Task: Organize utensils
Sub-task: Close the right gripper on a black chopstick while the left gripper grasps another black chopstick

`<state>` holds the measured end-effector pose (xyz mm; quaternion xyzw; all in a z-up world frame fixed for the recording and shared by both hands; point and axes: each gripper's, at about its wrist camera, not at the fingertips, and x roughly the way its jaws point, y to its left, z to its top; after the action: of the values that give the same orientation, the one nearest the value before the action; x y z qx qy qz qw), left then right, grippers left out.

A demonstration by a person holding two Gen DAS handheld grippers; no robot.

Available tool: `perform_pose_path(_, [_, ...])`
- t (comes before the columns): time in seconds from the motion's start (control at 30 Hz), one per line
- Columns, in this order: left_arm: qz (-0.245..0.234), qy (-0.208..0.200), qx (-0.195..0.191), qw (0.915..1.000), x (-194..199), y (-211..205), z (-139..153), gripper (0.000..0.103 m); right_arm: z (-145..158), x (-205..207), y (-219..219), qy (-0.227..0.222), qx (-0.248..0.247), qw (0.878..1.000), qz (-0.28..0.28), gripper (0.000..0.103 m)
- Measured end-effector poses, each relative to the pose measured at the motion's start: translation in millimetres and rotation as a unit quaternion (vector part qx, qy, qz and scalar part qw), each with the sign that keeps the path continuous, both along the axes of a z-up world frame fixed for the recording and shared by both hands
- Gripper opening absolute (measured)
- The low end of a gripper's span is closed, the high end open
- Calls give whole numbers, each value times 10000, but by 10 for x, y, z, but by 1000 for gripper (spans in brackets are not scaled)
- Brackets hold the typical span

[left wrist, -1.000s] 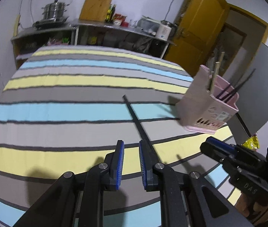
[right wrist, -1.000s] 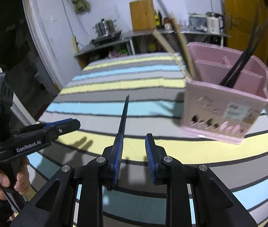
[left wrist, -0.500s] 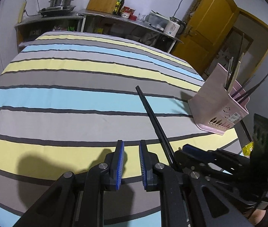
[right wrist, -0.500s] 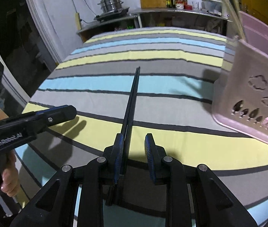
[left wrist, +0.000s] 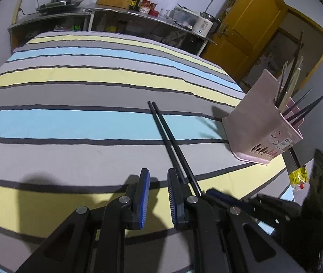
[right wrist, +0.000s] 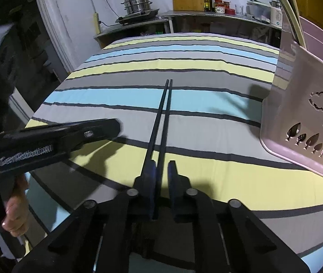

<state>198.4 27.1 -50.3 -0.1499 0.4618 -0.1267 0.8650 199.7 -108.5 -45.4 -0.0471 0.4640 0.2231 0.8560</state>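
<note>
Right wrist view first: our right gripper (right wrist: 161,177) has its jaws nearly shut around the near ends of the black chopsticks (right wrist: 161,122), though we cannot tell whether the pads press them. Our left gripper (left wrist: 158,195) hangs just beside, narrowly parted, holding nothing. Beyond, the pair lies on the striped cloth (right wrist: 184,68). Farther right stands the pink holder (right wrist: 302,122). We judge an end grip risks one stick slipping or splaying.

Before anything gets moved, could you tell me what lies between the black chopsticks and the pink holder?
Only bare striped cloth separates chopsticks from holder, in both views.
</note>
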Motion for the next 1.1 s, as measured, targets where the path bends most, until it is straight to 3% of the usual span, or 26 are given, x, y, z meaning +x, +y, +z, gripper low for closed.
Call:
perform_pose_path(0.27, [7, 125, 148, 9998, 236, -212, -106, 15, 16, -73, -138, -2, 50, 9999, -147, 4])
perform_pose_path(0.47, [-40, -61, 586, 9983, 295, -359, -101, 16, 20, -118, -207, 31, 119, 9996, -262, 4])
perform_pose_path(0.6, [-173, -90, 745, 9970, 238, -383, -94, 8, 25, -161, -235, 58, 140, 9993, -344, 4])
perform_pose_path(1.1, [-307, 18, 845, 9960, -746, -103, -66, 8, 70, -726, -548, 240, 266, 9973, -647, 4])
